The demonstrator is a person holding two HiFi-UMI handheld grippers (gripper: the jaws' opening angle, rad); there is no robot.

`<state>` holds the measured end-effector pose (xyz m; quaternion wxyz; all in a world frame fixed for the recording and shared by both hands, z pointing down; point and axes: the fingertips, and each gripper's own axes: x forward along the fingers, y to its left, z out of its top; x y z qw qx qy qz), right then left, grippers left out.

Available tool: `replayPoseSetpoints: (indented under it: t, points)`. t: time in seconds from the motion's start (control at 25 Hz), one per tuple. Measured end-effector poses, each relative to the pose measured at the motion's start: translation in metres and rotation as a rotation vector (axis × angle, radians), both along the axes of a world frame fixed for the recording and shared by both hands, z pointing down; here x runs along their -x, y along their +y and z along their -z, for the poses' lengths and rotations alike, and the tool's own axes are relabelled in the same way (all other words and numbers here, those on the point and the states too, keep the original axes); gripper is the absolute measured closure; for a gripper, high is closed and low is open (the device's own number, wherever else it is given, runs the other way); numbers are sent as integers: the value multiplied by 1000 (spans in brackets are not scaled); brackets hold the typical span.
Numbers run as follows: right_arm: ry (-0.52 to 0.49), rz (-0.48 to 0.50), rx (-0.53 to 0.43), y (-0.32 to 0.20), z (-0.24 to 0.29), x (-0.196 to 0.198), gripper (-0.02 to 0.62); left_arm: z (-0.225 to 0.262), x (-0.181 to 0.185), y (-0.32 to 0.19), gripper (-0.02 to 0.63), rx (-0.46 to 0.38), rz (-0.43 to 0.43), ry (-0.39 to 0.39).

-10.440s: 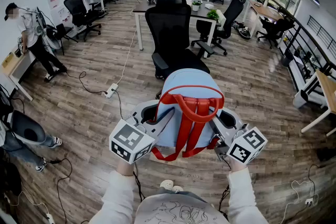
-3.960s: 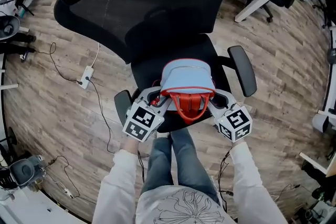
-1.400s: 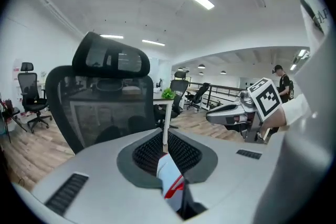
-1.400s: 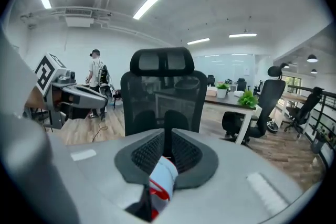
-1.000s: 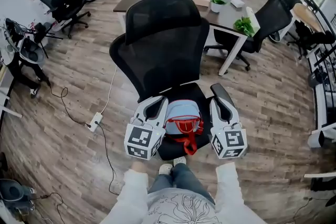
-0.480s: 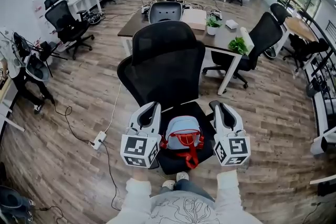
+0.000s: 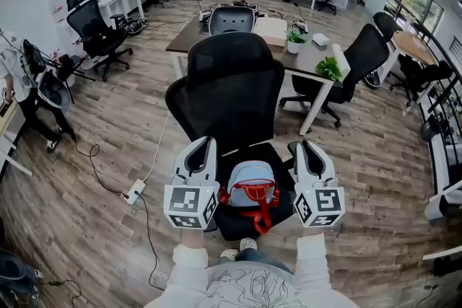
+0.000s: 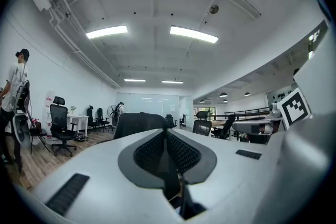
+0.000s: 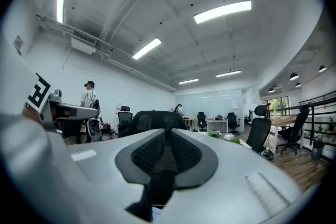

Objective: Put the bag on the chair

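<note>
A light blue bag (image 7: pixel 250 180) with red straps (image 7: pixel 254 203) rests on the seat of a black mesh office chair (image 7: pixel 229 86), its straps hanging over the seat's front edge. My left gripper (image 7: pixel 203 148) is held up at the bag's left and my right gripper (image 7: pixel 307 149) at its right, neither touching it. Both point forward and slightly upward. In the left gripper view the left gripper (image 8: pixel 166 134) has its pads pressed together with nothing between them. The right gripper (image 9: pixel 168 134) shows its pads nearly meeting, also with nothing held.
Behind the chair stands a desk (image 7: pixel 216 29) with potted plants (image 7: pixel 328 68) and another black chair (image 7: pixel 357 58) to its right. A power strip (image 7: pixel 135 192) and cable lie on the wood floor at the left. A person (image 7: pixel 14 65) stands far left.
The bag was carried over, set on the seat and let go. Over the last second both grippers lifted off its sides and now hold still beside it.
</note>
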<state>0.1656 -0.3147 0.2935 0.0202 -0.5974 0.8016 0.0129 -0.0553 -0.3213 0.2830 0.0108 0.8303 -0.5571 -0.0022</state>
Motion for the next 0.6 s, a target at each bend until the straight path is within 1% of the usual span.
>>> replayPoseSetpoints:
  t: [0.32,0.36,0.44,0.6]
  points:
    - [-3,-19,-7,1,1,-4,547,-2,5,3,583,-1,13,6]
    - [-6,-23,-9,1,0,-5,570,-2,5,3,583,-2,14,6]
    - [-11,-28,-13,2,-1,-7,583,-3,5,4,583,-3,15,6]
    - [-10,-26,-14,2,1,-7,583,0,4,4,583,-9,14,4]
